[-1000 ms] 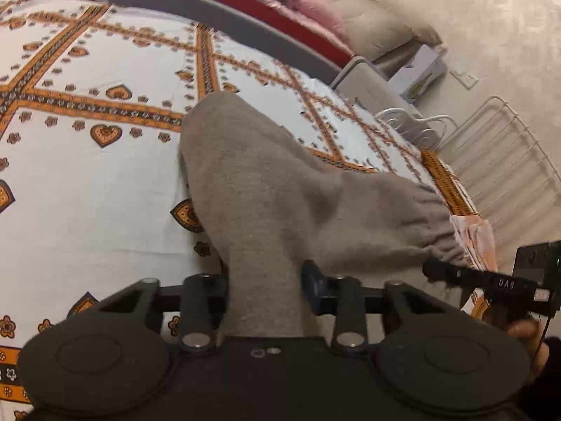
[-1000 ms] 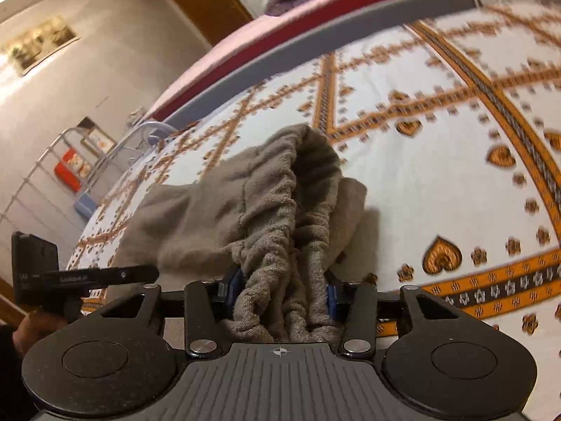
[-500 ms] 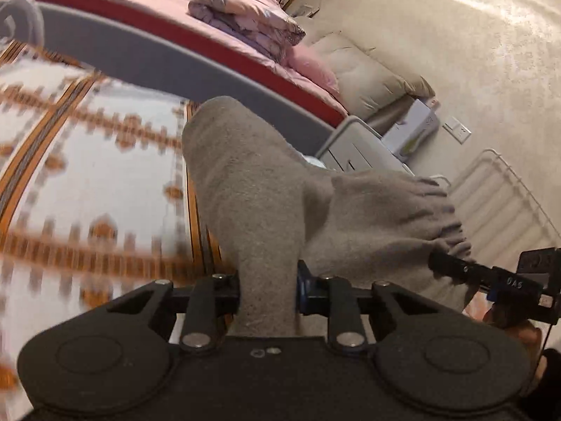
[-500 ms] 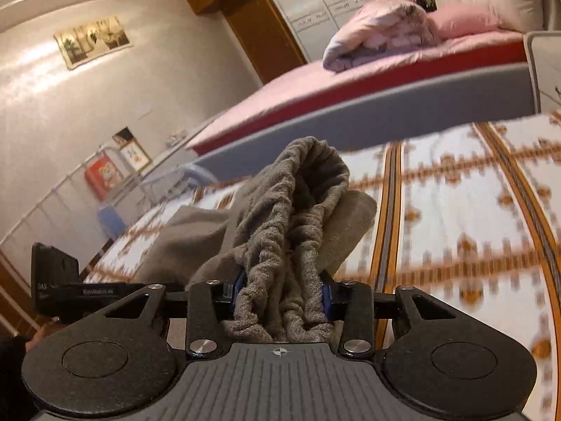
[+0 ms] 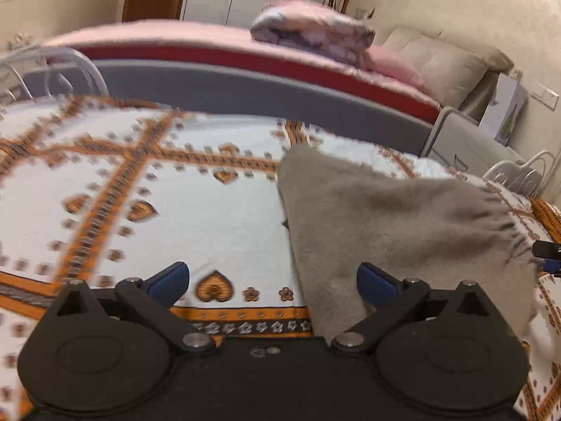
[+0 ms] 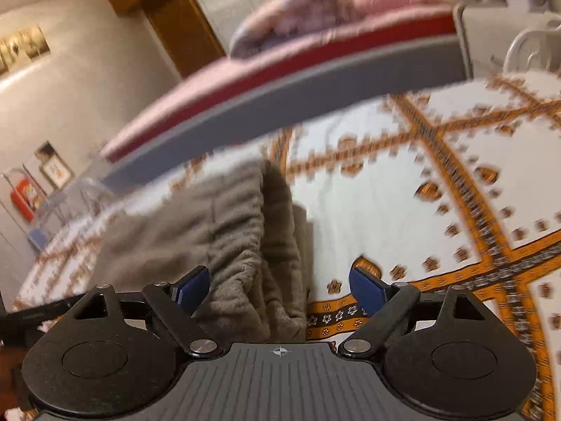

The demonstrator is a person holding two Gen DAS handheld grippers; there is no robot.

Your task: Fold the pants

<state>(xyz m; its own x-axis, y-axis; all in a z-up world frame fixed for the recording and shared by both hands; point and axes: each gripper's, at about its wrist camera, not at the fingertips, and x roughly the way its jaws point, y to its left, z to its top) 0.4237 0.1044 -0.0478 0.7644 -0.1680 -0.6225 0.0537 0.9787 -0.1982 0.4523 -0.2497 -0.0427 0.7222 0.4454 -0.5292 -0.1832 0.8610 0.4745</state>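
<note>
The grey-brown fleece pants (image 5: 385,224) lie bunched on the white and orange patterned bedspread (image 5: 175,210). In the left wrist view my left gripper (image 5: 273,280) is open, with the pants lying against its right finger. In the right wrist view the gathered waistband of the pants (image 6: 238,245) lies between the spread fingers, close to the left one. My right gripper (image 6: 280,287) is open and holds nothing. The other gripper's tip shows at the right edge of the left wrist view (image 5: 547,249).
A second bed with a grey frame (image 5: 245,87), red mattress and pink bedding stands behind. A folded quilt (image 5: 312,31) and pillows lie on it. White metal rails (image 5: 519,175) stand at the bed's right side. A wardrobe and door are at the back.
Both grippers have opened and let go of the pants. The pants, held up half a second ago, now lie on the bedspread.
</note>
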